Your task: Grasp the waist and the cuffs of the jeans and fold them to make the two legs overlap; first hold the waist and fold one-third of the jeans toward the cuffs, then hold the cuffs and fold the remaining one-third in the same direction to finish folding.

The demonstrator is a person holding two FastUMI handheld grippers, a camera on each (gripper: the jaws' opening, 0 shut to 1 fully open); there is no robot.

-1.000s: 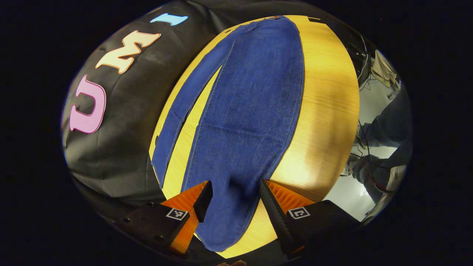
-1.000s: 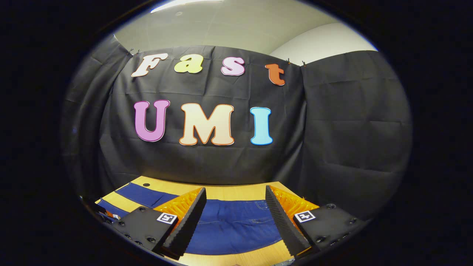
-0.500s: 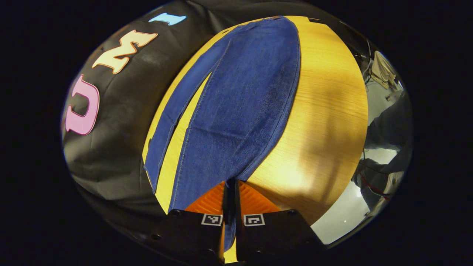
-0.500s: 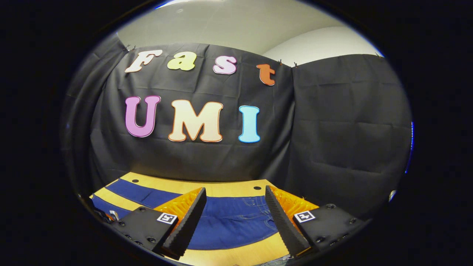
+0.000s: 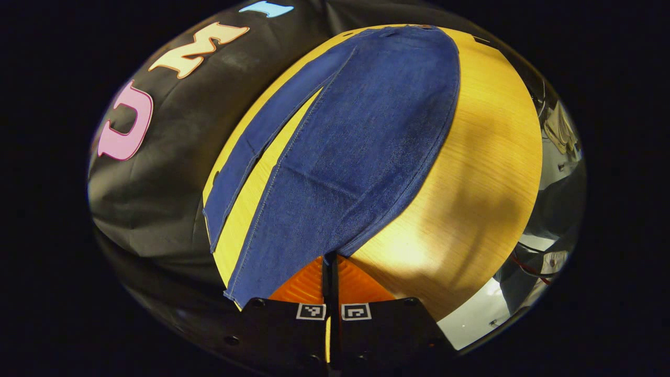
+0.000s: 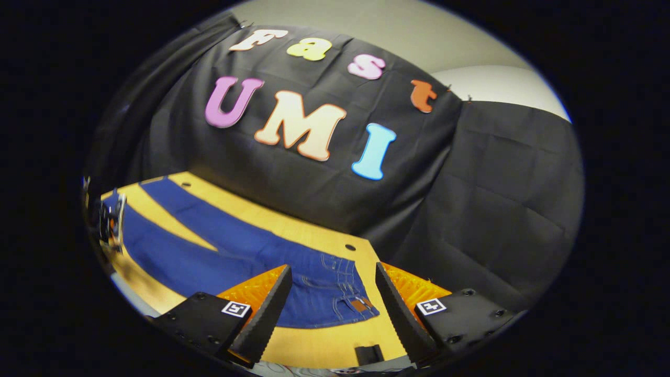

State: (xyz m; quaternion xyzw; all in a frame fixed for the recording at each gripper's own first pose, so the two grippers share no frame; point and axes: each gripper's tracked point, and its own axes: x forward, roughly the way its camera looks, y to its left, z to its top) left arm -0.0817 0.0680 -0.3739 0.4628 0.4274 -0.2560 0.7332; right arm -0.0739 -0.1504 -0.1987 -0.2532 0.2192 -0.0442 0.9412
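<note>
Your left gripper (image 5: 331,262) has its jaws clamped on a cuff of the jeans (image 5: 361,136); right gripper (image 6: 331,293) hangs with jaws apart. Denim's floppy and heavy, so grab the waist (image 6: 340,285) next.

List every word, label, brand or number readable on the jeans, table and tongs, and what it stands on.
Jeans, brown waist patch: too small to read.
Left tongs, square markers: patterns, no words.
Right tongs, square markers: patterns, no words.
Table: none.
</note>
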